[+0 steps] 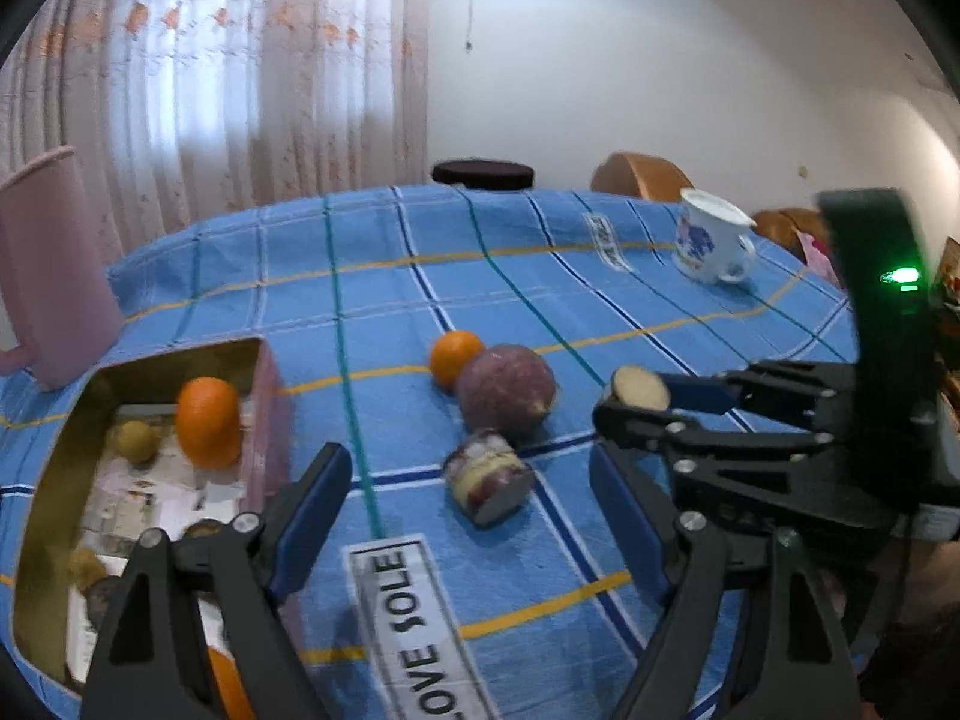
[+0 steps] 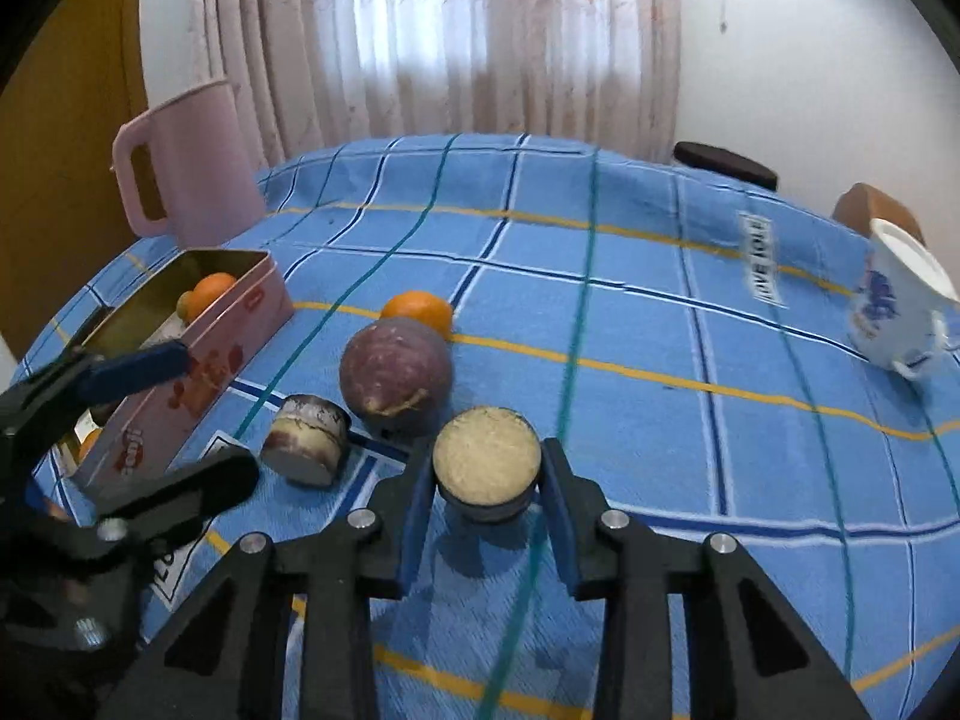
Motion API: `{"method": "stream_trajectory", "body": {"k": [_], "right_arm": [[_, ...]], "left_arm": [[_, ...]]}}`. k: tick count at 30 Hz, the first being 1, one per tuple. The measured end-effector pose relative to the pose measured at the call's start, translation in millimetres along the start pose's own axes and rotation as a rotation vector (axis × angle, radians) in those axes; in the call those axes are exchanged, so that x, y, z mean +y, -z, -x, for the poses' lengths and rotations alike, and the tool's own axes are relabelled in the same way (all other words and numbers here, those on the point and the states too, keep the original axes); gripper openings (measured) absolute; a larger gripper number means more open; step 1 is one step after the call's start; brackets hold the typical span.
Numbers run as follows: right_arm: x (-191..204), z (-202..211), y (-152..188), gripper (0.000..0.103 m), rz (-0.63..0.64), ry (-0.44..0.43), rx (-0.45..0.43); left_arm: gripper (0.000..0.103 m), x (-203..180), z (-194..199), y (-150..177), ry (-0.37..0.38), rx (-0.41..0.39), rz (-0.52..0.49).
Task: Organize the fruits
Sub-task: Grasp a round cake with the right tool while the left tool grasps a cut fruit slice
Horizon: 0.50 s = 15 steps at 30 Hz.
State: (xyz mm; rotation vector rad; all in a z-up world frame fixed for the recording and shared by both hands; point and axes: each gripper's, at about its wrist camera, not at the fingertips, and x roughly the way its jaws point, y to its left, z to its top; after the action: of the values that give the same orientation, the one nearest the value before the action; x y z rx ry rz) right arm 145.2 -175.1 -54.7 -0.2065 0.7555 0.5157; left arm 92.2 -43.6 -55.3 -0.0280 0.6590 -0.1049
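Observation:
My right gripper (image 2: 487, 474) is shut on a cut purple-skinned piece with a pale face (image 2: 486, 455), held just above the cloth; the piece also shows in the left wrist view (image 1: 641, 389). My left gripper (image 1: 462, 480) is open and empty, beside the pink tin (image 1: 264, 420), with another cut piece (image 1: 487, 474) lying between its fingers on the cloth. A round purple fruit (image 1: 505, 390) and an orange (image 1: 455, 355) lie in the middle. The tin holds an orange (image 1: 207, 420) and small fruits.
A pink jug (image 2: 192, 156) stands at the back left behind the tin (image 2: 180, 384). A white mug with blue flowers (image 2: 894, 312) stands at the right. The table has a blue checked cloth (image 2: 660, 300). A dark stool (image 1: 483, 173) is behind the table.

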Motion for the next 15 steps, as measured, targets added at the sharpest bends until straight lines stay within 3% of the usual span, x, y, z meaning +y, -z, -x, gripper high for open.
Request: {"method": "stream_trajectory", "body": {"k": [5, 12, 14, 15], "right_arm": [[-7, 11, 7, 0.036, -0.054, -0.029, -0.021], [-9, 9, 7, 0.036, -0.071, -0.041, -0.020], [-8, 10, 8, 0.036, -0.070, -0.039, -0.025], [-9, 11, 8, 0.036, -0.073, -0.038, -0.027]], "left_arm": [[0.059, -9, -18, -3, 0.019, 0.081, -0.018], [0.053, -3, -40, -5, 0.039, 0.166, 0.039], [0.037, 1, -41, -5, 0.040, 0.170, 0.059], [0.035, 2, -41, -5, 0.043, 0.170, 0.063]]}}
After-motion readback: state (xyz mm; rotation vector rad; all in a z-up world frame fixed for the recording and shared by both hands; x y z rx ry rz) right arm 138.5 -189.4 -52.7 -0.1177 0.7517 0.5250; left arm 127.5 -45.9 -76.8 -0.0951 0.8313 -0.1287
